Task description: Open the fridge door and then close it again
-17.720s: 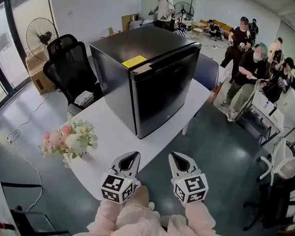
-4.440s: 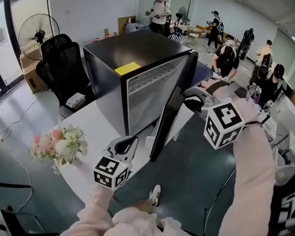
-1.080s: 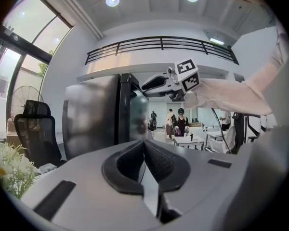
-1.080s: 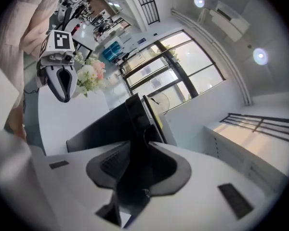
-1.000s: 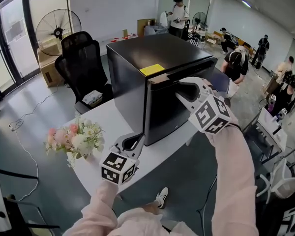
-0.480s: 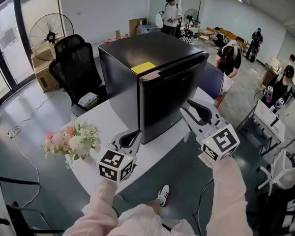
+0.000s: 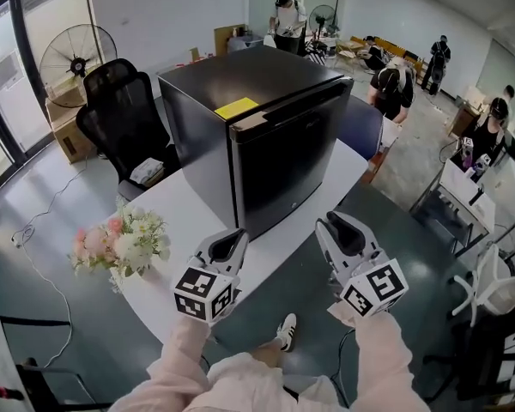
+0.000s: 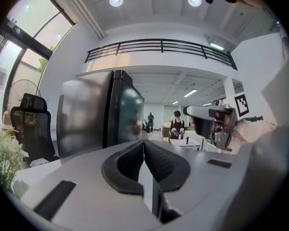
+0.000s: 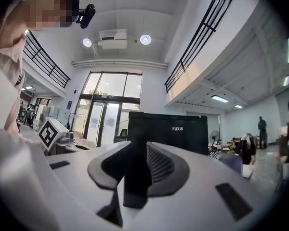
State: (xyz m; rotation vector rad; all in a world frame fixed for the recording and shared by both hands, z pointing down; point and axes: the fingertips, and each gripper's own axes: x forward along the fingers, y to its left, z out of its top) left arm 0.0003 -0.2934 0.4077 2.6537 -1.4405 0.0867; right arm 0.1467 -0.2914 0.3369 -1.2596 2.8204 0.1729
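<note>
The black mini fridge (image 7: 275,144) stands on the white table (image 7: 197,230) with its door (image 7: 287,157) closed flush. My left gripper (image 7: 238,233) hovers over the table's front edge, left of the door, jaws shut and empty; its pads meet in the left gripper view (image 8: 143,143), where the fridge (image 8: 101,114) rises ahead. My right gripper (image 7: 326,221) hangs off the table's front corner, well clear of the door. Its jaws are closing with nothing between them, a dark gap still showing (image 9: 137,146). The fridge (image 9: 166,131) stands straight ahead in the right gripper view.
A bunch of flowers (image 7: 120,243) lies at the table's left end. A black office chair (image 7: 120,118) and a standing fan (image 7: 69,58) sit behind the fridge on the left. Several people work at the back right. A yellow label (image 7: 234,107) marks the fridge top.
My right gripper has left the top edge of the fridge door, dropped and drawn back toward me, rolling its wrist. The door stays closed. The left gripper has barely moved.
</note>
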